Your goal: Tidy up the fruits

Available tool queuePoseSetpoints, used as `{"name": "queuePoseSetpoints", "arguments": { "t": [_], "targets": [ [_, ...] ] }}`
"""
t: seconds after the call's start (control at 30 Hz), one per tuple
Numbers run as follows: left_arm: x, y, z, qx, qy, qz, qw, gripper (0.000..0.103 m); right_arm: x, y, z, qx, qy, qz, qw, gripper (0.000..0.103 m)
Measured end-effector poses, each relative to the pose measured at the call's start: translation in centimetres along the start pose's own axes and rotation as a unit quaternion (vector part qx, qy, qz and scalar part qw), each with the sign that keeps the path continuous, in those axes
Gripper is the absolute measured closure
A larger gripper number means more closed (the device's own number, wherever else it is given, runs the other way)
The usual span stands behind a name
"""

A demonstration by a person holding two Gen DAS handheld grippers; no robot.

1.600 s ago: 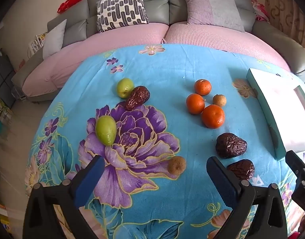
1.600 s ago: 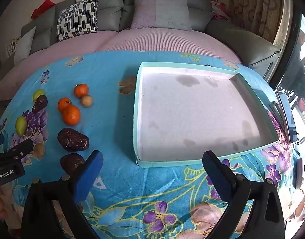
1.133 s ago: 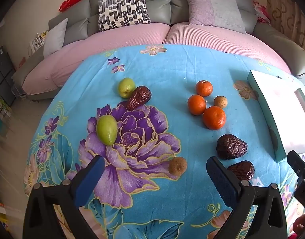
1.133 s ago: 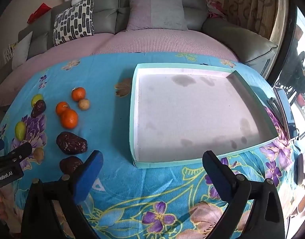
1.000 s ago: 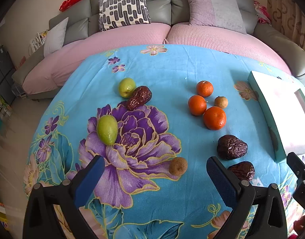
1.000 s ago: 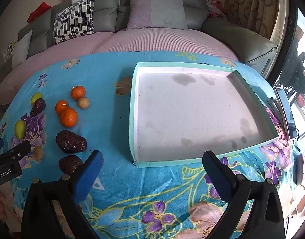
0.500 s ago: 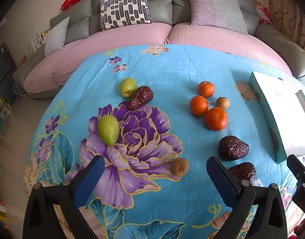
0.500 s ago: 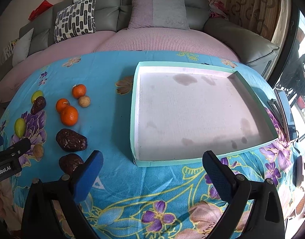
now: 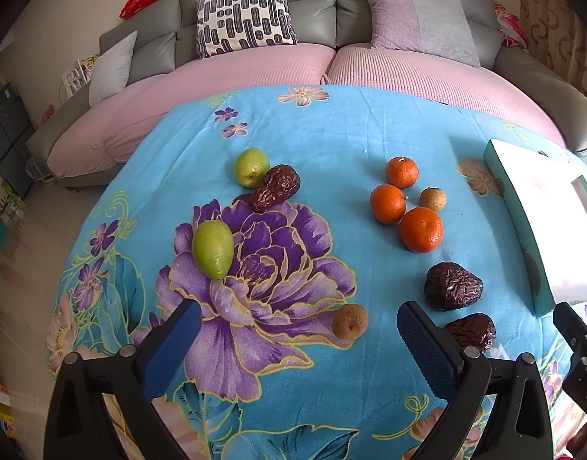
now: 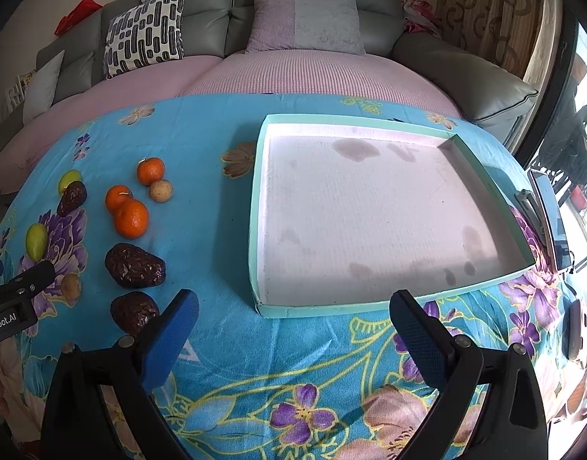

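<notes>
Floral cloth [image 9: 370,122]: fruits [image 9: 420,228] lie beyond both spread, empty tongs [image 9: 293,339].

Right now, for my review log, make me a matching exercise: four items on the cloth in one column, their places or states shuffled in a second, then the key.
1. three oranges
2. teal tray
3. round green fruit
4. left claw

A. open, holding nothing
B. touching a dark date
C. clustered by a small tan fruit
D. nothing inside it

Pairs: 1-C, 2-D, 3-B, 4-A
</notes>
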State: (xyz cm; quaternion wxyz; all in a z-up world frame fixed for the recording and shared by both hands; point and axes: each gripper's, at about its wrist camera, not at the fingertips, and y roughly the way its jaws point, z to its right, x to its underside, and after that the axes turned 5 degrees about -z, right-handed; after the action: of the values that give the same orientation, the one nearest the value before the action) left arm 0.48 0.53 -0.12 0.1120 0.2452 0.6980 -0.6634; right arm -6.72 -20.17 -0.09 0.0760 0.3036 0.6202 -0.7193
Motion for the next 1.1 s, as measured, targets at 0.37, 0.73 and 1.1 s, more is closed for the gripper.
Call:
{"name": "queuePoseSetpoints", "arguments": {
  "t": [0.37,0.73,1.1],
  "targets": [
    [0.04,0.04,-0.14,0.000,-0.002,0.000,1.0000,0.000,-0.03,0.05,0.16,0.000,0.003,-0.002,1.000,0.003],
    [0.02,0.01,-0.12,0.003,-0.002,0.000,1.0000,0.000,-0.02,0.04,0.13,0.000,0.004,-0.002,1.000,0.003],
    [0.01,0.02,-0.05,0.004,-0.004,0.000,1.0000,0.000,0.20,0.15,-0.06,-0.001,0.001,-0.004,1.000,0.003]
  ]
}}
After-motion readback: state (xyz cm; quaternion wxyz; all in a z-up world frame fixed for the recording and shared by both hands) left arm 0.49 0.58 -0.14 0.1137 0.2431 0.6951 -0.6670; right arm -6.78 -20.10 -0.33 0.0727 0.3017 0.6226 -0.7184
